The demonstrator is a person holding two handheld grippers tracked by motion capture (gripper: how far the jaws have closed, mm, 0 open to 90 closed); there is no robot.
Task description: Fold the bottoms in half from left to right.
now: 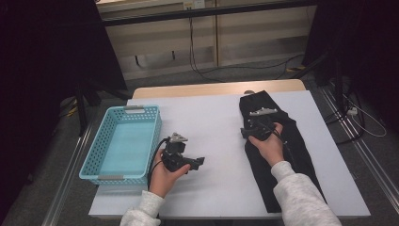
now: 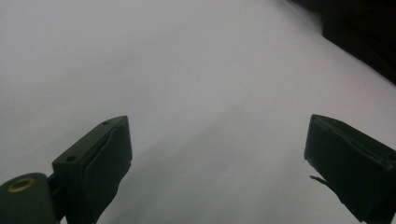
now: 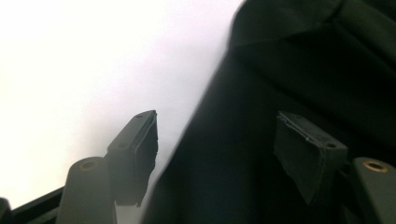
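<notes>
**Right gripper hovering at the edge of the black garment, left one resting idle**

A person is sitting at the white table [image 1: 216, 141], holding a gripper in each hand. The black garment [image 1: 287, 150] is lying stretched out along the right side of the table, running from the far edge down toward the person's right sleeve [image 1: 301, 197]. It is looking like a pair of dark trousers or something similar, though the folds are too dark to make out clearly.

The right gripper [image 1: 248, 130] is sitting over the garment's left edge, near its far end. In the right gripper view, its jaws are standing partly open, one black pad [image 3: 140, 144] hanging over bare white table and the other over dark cloth, so the garment's edge is running between them. The pads are not pressing on the cloth; nothing is being gripped.

The left gripper [image 1: 197, 162] is lying low near the middle of the table, just to the right of the light blue basket [image 1: 96, 165], with its cable looping beside the hand. In the left gripper view its jaws are standing wide apart over plain white surface, holding nothing, with a dark corner of the garment [image 2: 364, 42] showing far off.

The basket is sitting at the table's left edge, well apart from the garment.
</notes>
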